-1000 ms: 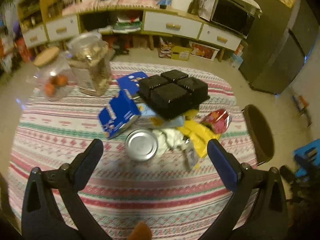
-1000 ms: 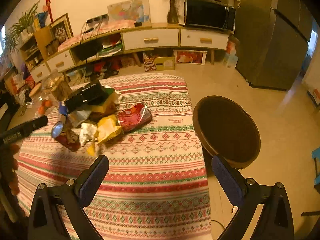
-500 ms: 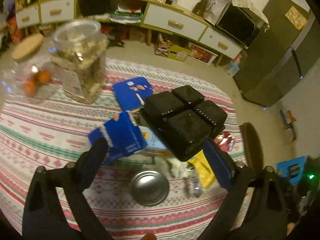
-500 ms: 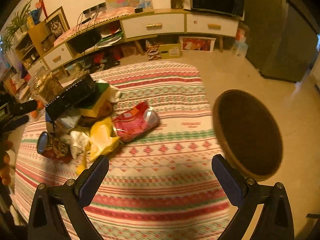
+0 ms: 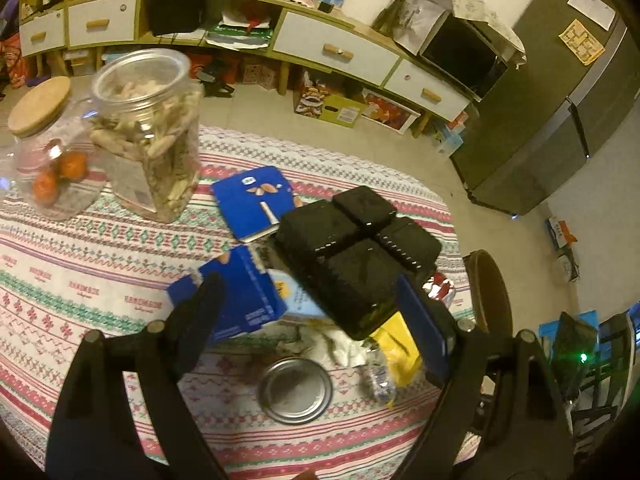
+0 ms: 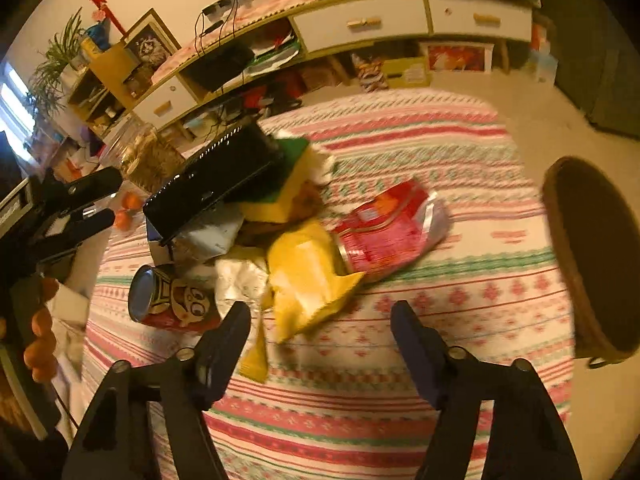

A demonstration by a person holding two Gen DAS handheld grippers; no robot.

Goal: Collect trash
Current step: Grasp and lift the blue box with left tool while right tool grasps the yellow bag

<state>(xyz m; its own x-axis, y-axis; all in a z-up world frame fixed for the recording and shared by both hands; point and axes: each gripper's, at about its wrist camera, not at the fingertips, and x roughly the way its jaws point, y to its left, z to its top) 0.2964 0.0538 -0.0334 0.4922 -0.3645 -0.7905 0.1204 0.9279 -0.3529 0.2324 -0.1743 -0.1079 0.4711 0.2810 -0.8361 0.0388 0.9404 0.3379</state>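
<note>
A heap of trash lies on the striped tablecloth (image 5: 80, 264): a black compartment tray (image 5: 352, 264), a torn blue carton (image 5: 232, 300), a tin can (image 5: 296, 390), a yellow wrapper (image 6: 308, 280) and a red snack bag (image 6: 384, 228). My left gripper (image 5: 312, 320) hovers over the heap with its jaws closing. One finger is in front of the blue carton and the other by the tray's near corner, without a clear press on either. My right gripper (image 6: 320, 320) is low over the cloth, jaws closing, with the yellow wrapper's lower edge just ahead of the gap, not pinched.
Two clear jars (image 5: 148, 132) stand at the table's far left. A round brown bin (image 6: 592, 256) sits on the floor off the table's right edge. A long sideboard (image 5: 332, 44) and a dark fridge (image 5: 560, 92) line the far wall.
My left gripper has pushed forward over the heap and its jaws have narrowed. My right gripper has come down and nearer to the yellow wrapper, with its jaws narrowing too.
</note>
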